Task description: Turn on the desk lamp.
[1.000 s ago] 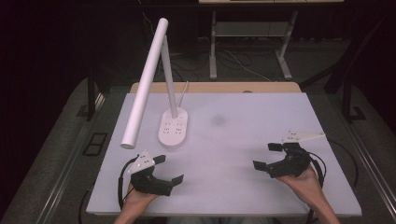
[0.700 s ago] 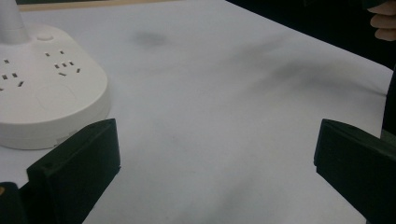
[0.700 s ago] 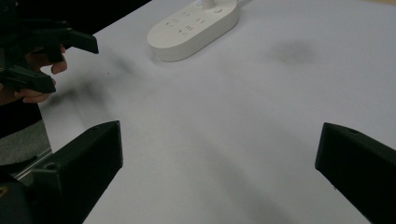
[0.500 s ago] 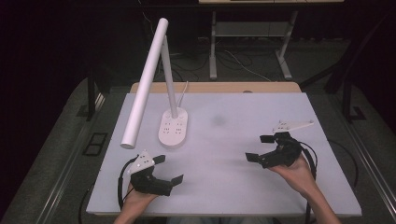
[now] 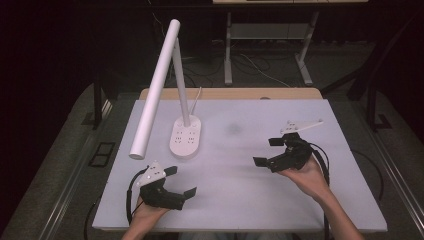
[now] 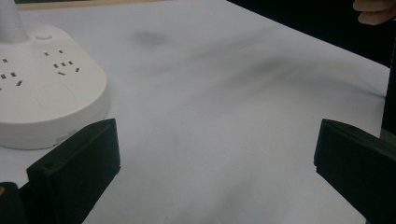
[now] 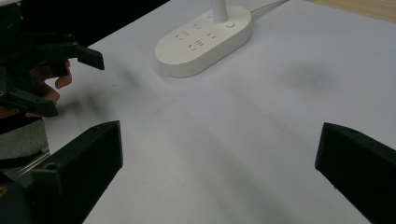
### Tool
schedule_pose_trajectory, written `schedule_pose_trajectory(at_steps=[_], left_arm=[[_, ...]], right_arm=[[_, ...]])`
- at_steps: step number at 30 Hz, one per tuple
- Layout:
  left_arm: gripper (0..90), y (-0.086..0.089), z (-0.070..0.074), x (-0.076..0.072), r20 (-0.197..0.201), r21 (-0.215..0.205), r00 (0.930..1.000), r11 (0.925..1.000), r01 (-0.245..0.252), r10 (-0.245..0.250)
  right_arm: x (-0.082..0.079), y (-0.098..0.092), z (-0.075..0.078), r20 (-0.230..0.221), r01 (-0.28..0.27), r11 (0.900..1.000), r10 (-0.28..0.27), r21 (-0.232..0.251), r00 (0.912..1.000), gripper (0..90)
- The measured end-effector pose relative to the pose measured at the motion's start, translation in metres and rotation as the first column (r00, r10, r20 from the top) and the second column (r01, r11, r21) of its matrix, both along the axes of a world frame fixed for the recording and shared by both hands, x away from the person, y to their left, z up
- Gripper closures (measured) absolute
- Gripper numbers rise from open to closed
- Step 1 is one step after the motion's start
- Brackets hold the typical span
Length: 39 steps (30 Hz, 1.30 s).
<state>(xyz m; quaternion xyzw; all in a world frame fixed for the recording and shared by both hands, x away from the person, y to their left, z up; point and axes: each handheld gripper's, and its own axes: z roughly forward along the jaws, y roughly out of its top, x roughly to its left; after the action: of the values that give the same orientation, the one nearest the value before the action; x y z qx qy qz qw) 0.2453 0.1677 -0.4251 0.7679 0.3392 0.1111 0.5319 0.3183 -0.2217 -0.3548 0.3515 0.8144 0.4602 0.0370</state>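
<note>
— White, matte and bare: that is the near part of the white-topped desk [image 5: 235, 200]. At about 7 o'clock on it sits the left hand-held gripper [image 5: 175, 184], jaws spread wide, nothing between them.

— And the other one?

— The right hand-held gripper [image 5: 269, 151] is at roughly 4 o'clock, held just above the surface, jaws also wide apart and empty, tips turned toward 9 o'clock. My guess is both hands are held open and low because neither has anything to carry yet.

— What are they aimed at?

— In both gripper views, the white oval lamp base with built-in sockets [image 5: 186, 137], at about 10 o'clock from the desk's centre, well apart from either gripper. A thin white stem rises from its far end, and the long white tubular lamp head [image 5: 155, 87] slopes down toward 8 o'clock, its end hanging over the desk's left edge. The base likely sits back there so the cord can run off the far side.

— Any writing on it?

— None I can read; just socket slots and a small round button.
</note>
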Motion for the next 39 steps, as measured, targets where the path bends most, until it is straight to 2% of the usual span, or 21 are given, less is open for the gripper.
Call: schedule_pose_trajectory(at_steps=[17,39], left_arm=[[0.0,0.001,0.0,0.0,-0.001,-0.005,1.0,1.0,0.002,-0.002],[0.0,0.001,0.0,0.0,-0.004,-0.013,1.0,0.9999,0.001,-0.001]], right_arm=[[0.024,0.027,0.006,-0.013,-0.031,0.999,0.03,-0.018,0.9995,0.5],[0.054,0.071,0.006,-0.043,-0.105,0.993,0.103,-0.045,0.9937,0.5]])
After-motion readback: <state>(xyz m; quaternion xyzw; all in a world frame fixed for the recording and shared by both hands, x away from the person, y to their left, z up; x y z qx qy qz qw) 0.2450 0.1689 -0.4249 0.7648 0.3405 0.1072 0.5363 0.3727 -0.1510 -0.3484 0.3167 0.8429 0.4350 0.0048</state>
